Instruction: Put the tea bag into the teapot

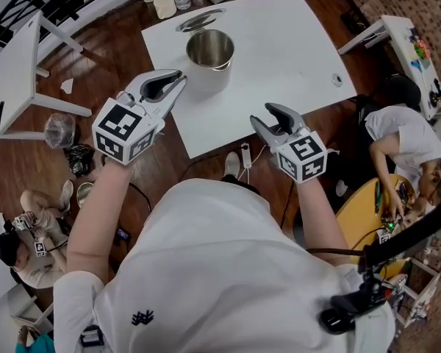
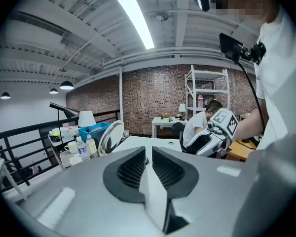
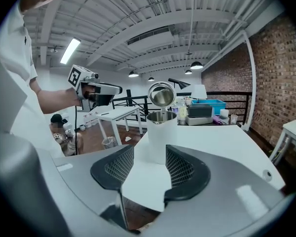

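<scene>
Right under me is the person's white shirt [image 1: 220, 271], shoulders hunched forward toward the white square tabletop [image 1: 279, 50]. Both arms are raised and bent at the elbow. The bare left forearm [image 1: 95, 212] angles up and out to that side, and the right forearm [image 1: 316, 204] reaches straight ahead.

The left tongs [image 1: 178, 79] [image 2: 148, 154] are held higher, over the tabletop's near left edge, pointing slightly downward at the pot. Their pads are drawn nearly together, with only a thin slit between the tips. A pale strip shows in the gap further back, and I cannot tell whether they pinch anything there.

The right tongs [image 1: 268, 116] [image 3: 149, 149] sit lower, at the tabletop's near edge. They stand wide apart with nothing between them, aimed at the pot.

The white cylindrical teapot with a steel-lined mouth [image 1: 209, 57] [image 3: 160, 132] stands near the far left corner. Its round steel lid [image 1: 200, 20] [image 3: 161, 94] is tipped up behind it.

I cannot make out the tea bag anywhere.
</scene>
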`<state>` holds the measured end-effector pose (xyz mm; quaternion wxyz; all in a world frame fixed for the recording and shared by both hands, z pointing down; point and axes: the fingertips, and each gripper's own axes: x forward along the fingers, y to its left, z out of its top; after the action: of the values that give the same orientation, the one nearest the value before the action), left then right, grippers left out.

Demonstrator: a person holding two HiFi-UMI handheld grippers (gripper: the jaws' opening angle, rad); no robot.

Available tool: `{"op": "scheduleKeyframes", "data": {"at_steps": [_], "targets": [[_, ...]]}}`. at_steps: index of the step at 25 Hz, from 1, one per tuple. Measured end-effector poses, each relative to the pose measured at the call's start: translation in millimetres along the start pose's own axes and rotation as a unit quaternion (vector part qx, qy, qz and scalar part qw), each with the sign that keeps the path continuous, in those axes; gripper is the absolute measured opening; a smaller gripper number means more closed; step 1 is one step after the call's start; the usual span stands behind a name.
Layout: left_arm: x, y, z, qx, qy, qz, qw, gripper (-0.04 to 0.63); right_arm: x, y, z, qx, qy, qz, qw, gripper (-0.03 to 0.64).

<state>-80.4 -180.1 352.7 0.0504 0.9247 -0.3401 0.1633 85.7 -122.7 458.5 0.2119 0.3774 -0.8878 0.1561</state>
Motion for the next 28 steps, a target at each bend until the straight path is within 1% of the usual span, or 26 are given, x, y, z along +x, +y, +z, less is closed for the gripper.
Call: {"op": "scheduleKeyframes", "data": {"at_steps": [2, 5, 7, 14, 17, 21, 25, 28], "targets": [[-21, -8, -3, 0.004, -0.012, 0.002, 0.9999, 0.041, -7, 9, -1, 0.003, -0.001, -0.011, 1.0, 0.198], [-54, -22, -16, 0.008, -0.016, -0.005, 0.9998, 0.041, -19, 27, 0, -0.002, -0.006, -0.027, 1.0, 0.198], [-78, -30, -27, 0.002, -0.016, -0.007, 0.9998, 0.041, -27, 39, 2, -0.005, -0.01, -0.037, 0.999, 0.198], [-141, -37, -59, -0.035, -0.028, 0.015, 0.9989, 0.041, -49, 79, 3, 0.008, -0.029, -0.064, 0.998, 0.195], [-159, -44, -72, -0.04, -0.024, 0.011, 0.9988, 0.041, -58, 98, 1, 0.013, -0.034, -0.067, 0.997, 0.195], [-179, -51, -85, -0.041, -0.014, 0.005, 0.9991, 0.041, -72, 121, 8, 0.0, -0.039, -0.072, 0.997, 0.195], [-191, -59, -89, -0.059, -0.022, 0.006, 0.998, 0.041, -84, 132, 16, -0.006, -0.05, -0.081, 0.995, 0.196], [-194, -65, -87, -0.065, -0.031, 0.002, 0.9974, 0.041, -91, 136, 21, -0.004, -0.056, -0.089, 0.994, 0.196]]}}
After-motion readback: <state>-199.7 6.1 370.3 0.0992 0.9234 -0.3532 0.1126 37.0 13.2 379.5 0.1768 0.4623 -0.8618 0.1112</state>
